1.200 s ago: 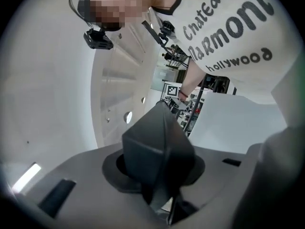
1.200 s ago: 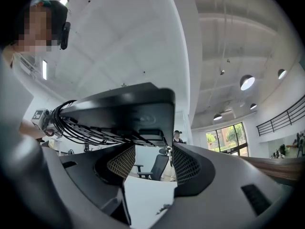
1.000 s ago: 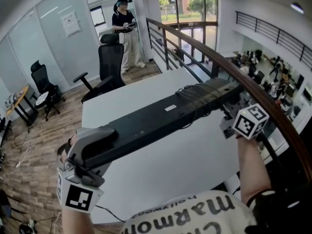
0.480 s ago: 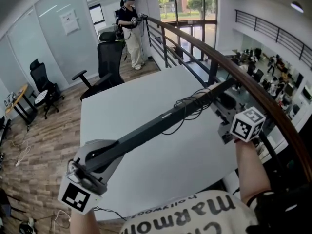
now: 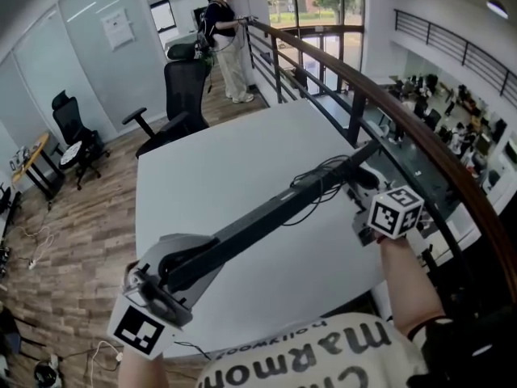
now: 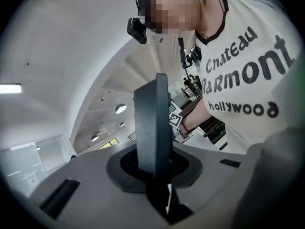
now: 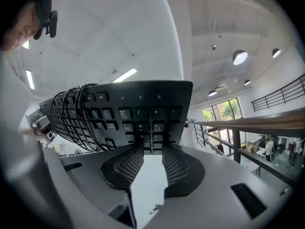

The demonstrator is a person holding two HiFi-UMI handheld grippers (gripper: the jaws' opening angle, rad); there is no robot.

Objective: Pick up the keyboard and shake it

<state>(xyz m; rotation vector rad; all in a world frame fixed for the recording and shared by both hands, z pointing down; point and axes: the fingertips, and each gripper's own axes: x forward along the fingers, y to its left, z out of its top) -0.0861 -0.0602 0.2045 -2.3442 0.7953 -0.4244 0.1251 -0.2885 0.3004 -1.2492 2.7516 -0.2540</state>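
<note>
The black keyboard hangs edge-on in the air above the white table, running from lower left to upper right. Its cable is wound round its right half. My left gripper is shut on the left end. In the left gripper view the thin edge stands upright between the pads. My right gripper holds the right end, and its jaws have just been closing on it. In the right gripper view the key face and cable loops fill the space past the gripper.
A wooden handrail with dark posts runs along the table's right side, with a drop to a lower floor beyond. A black office chair stands at the table's far end. A person stands behind it. Another chair is at far left.
The keyboard has rolled from showing its flat underside to edge-on and has sunk toward the table with both hands. The person at the back has stepped toward the railing.
</note>
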